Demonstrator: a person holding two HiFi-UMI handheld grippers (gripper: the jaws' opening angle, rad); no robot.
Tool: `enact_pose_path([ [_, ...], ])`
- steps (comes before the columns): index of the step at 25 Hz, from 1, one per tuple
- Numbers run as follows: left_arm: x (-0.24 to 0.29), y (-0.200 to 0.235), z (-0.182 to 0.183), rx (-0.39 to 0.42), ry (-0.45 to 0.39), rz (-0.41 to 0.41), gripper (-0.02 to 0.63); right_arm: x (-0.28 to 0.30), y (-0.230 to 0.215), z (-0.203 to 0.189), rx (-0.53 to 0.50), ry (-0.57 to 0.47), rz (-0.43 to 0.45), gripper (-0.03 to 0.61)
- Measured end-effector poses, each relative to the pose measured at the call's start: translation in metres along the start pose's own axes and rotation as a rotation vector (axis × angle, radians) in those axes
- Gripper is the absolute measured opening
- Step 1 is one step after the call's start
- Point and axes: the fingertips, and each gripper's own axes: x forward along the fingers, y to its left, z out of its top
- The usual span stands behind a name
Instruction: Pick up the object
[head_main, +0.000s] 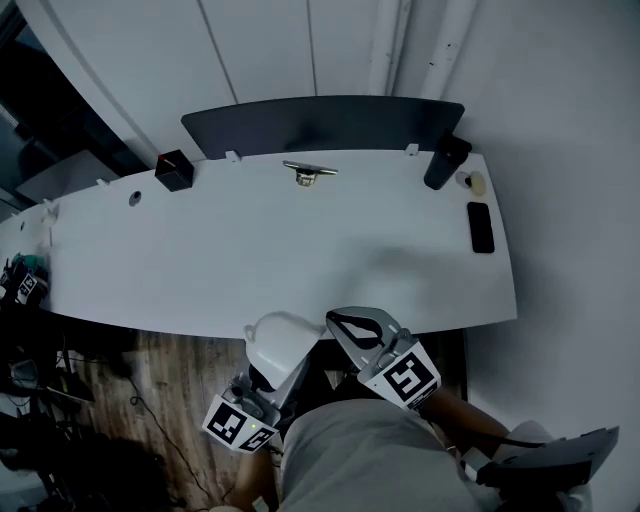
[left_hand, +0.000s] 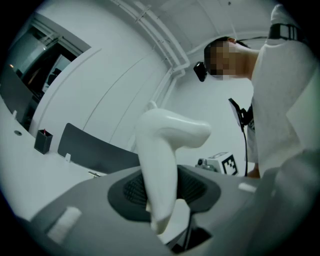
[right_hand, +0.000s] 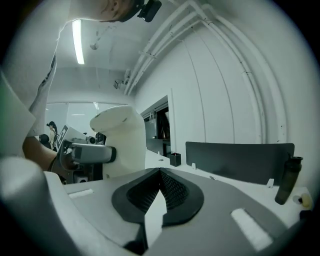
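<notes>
My left gripper (head_main: 272, 375) is shut on a smooth white object with a bent, rounded top (head_main: 282, 340), held just off the front edge of the white table (head_main: 250, 250). In the left gripper view the white object (left_hand: 165, 145) stands upright between the jaws of that gripper (left_hand: 162, 200), its lower end clamped in the pads. My right gripper (head_main: 355, 325) sits beside it on the right, jaws shut with nothing in them. The right gripper view shows its closed jaws (right_hand: 160, 192) and the white object (right_hand: 122, 140) to the left.
On the table's far side are a black box (head_main: 174, 170), a small metal piece (head_main: 308, 173), a dark bottle (head_main: 445, 162) and a black phone (head_main: 480, 227). A dark partition (head_main: 320, 122) stands behind the table. A wood floor with cables lies at lower left.
</notes>
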Motion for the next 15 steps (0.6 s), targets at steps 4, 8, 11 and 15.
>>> enact_pose_path([
  [4,-0.016,-0.017,-0.003,0.026,0.006,0.049,0.150,-0.007,0.013,0.000,0.019,-0.013,-0.002,0.002],
  [8,-0.044,-0.032,-0.006,0.030,0.008,0.076,0.150,-0.011,0.036,0.001,0.027,-0.019,-0.008,0.002],
  [11,-0.070,-0.034,-0.005,0.013,-0.005,0.104,0.150,-0.008,0.057,0.005,0.055,-0.002,-0.009,0.002],
  [15,-0.104,-0.033,0.004,0.013,-0.007,0.117,0.150,0.007,0.084,0.013,0.082,0.021,-0.011,0.002],
])
